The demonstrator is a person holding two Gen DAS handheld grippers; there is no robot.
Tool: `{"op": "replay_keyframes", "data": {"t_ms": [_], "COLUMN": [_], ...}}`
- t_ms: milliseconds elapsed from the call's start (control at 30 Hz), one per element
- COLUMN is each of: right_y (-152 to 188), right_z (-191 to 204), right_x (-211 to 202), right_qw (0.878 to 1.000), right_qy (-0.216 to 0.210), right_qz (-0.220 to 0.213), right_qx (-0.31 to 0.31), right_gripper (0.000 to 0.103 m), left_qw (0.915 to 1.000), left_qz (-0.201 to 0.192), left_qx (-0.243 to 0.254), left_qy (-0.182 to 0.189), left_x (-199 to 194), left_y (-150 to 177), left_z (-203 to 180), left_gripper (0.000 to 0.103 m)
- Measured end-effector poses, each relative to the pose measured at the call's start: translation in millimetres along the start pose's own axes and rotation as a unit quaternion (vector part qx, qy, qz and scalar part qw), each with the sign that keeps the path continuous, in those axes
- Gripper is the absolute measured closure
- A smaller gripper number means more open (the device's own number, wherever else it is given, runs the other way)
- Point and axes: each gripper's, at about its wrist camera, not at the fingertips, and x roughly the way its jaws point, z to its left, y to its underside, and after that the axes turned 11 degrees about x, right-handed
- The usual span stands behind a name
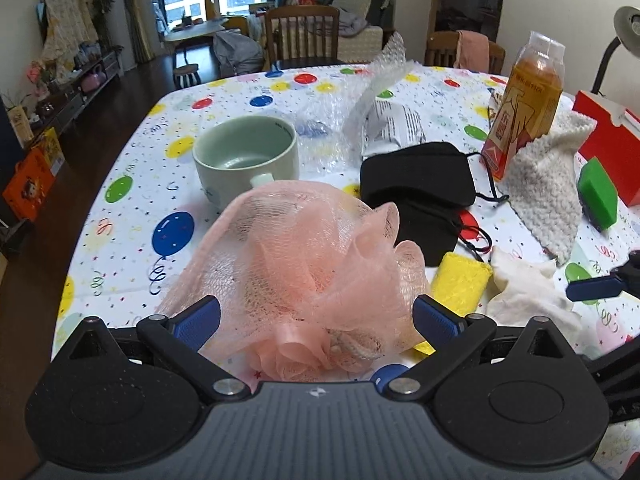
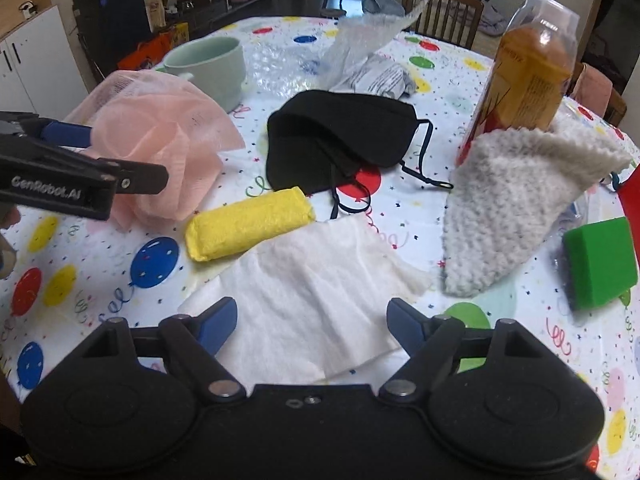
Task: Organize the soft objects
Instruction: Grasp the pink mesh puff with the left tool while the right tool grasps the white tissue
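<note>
A pink mesh bath pouf (image 1: 308, 264) lies on the balloon-print table between the wide-open fingers of my left gripper (image 1: 316, 320); it also shows in the right wrist view (image 2: 160, 140). My right gripper (image 2: 310, 324) is open over a white cloth (image 2: 316, 284). A yellow sponge roll (image 2: 248, 224), black face masks (image 2: 340, 136), a fluffy white cloth (image 2: 520, 208) and a green sponge (image 2: 600, 264) lie around.
A pale green cup (image 1: 246, 152) stands behind the pouf. A tea bottle (image 2: 528, 64), bubble wrap (image 1: 360, 92), a printed packet (image 1: 394, 128) and a red box (image 1: 612, 140) sit further back. Chairs stand beyond the table's far edge.
</note>
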Motion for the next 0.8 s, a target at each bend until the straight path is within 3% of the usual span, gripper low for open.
{"op": "replay_keyframes", "data": {"t_ms": [167, 267, 367, 433, 600, 800], "right_y": [-2.1, -2.0, -4.3, -5.5, -4.9, -3.9], "right_z": [-1.5, -0.1, 1.2, 0.2, -2.8, -4.0], "right_x": [14.0, 13.8, 12.4, 11.3, 7.2, -10.7], "right_qw": [1.0, 1.0, 1.0, 1.0, 1.0, 1.0], "right_qy": [0.005, 0.006, 0.008, 0.005, 0.002, 0.0], "right_qz": [0.02, 0.015, 0.013, 0.013, 0.01, -0.009], "right_qx": [0.009, 0.004, 0.003, 0.009, 0.018, 0.025], "right_gripper": [0.032, 0.038, 0.052, 0.065, 0.089, 0.097], "left_qw": [0.9998, 0.9995, 0.9992, 0.999, 0.9987, 0.9989], "left_qz": [0.01, 0.014, 0.018, 0.02, 0.016, 0.007], "left_qx": [0.01, 0.01, 0.009, 0.006, -0.004, 0.001], "left_qy": [0.014, 0.025, 0.036, 0.04, 0.049, 0.046], "left_x": [13.3, 19.0, 22.1, 23.2, 21.9, 15.0], "left_y": [2.0, 3.8, 5.3, 6.5, 8.2, 9.3], "left_z": [1.3, 3.2, 5.0, 6.7, 11.6, 11.1], "left_gripper": [0.001, 0.014, 0.025, 0.038, 0.054, 0.066]}}
